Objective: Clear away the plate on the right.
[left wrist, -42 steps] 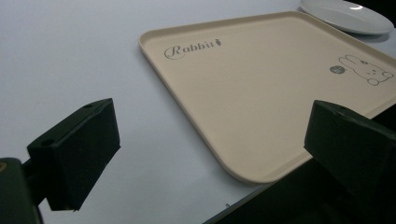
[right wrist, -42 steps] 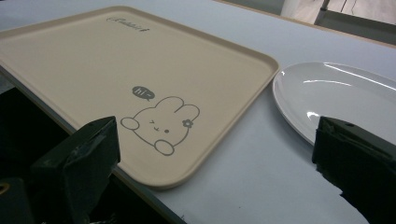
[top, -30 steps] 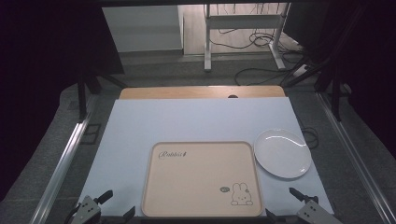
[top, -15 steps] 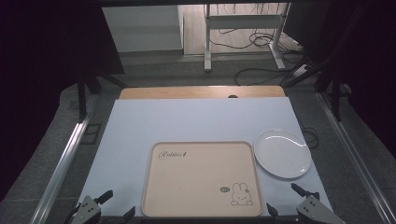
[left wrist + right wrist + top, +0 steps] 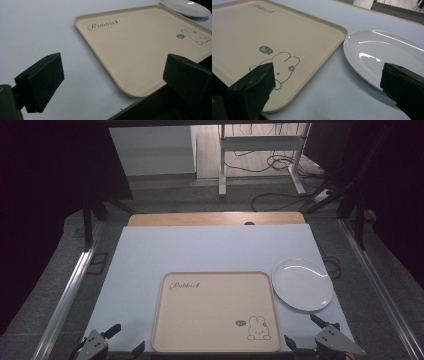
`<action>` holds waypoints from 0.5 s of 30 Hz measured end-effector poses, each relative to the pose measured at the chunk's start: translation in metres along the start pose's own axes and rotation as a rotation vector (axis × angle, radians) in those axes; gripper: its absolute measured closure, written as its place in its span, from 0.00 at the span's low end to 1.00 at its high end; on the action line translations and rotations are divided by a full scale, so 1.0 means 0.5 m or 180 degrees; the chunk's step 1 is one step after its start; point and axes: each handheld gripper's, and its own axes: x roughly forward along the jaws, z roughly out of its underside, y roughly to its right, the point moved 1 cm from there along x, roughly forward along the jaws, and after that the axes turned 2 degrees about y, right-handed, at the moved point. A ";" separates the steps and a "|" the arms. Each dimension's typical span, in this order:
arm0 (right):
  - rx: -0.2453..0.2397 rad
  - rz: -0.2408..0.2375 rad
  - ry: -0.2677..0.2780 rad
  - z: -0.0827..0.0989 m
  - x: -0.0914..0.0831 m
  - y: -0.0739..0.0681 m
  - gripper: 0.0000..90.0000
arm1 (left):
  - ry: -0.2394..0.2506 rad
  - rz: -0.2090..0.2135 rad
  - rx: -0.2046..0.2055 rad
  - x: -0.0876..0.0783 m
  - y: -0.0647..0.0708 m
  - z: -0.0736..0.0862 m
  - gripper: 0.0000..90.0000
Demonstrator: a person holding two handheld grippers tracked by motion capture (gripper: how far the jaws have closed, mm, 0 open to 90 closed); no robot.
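A pale, matte white sheet [image 5: 200, 255] covers most of the table, with a strip of light wood tabletop [image 5: 215, 218] showing along its far edge. Near the front edge lies a flat rectangular tray [image 5: 210, 312] in smooth beige plastic, with rounded corners and a low raised rim; the word "Rabbit" is printed in grey script at its far left corner, and a line-drawn rabbit [image 5: 258, 327] with a small dark speech bubble reading "hi~" sits at its near right corner. Just beside the tray's right edge, close to its far corner but apart from it by a narrow gap, rests a round, glossy white plate [image 5: 302, 283], shallow and smooth, with bright streaks of reflected light on its surface. The left gripper [image 5: 120, 340] sits at the table's front edge near the tray's near left corner, its two blocky matte black jaws spread wide with nothing between them; in the left gripper view the tray's rounded corner lies between and beyond the jaws. The right gripper [image 5: 305, 332] is at the front edge by the tray's near right corner, a grey triangular plate on top of it, jaws likewise wide apart and empty; in the right gripper view the rabbit print sits by one jaw and the plate's rim by the other
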 end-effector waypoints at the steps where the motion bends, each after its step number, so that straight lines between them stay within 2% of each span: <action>1: -0.0007 0.0007 -0.0005 0.000 0.001 0.001 0.00 | 0.0000 -0.0002 -0.0007 0.000 0.000 0.000 0.03; 11: 0.0053 0.0024 -0.0025 0.000 0.015 0.008 0.00 | 0.0004 -0.0004 -0.0004 0.000 0.001 0.000 0.03; 15: -0.0022 0.0086 -0.0015 -0.004 0.022 0.005 0.00 | 0.0003 -0.0001 0.0002 0.000 0.000 0.000 0.03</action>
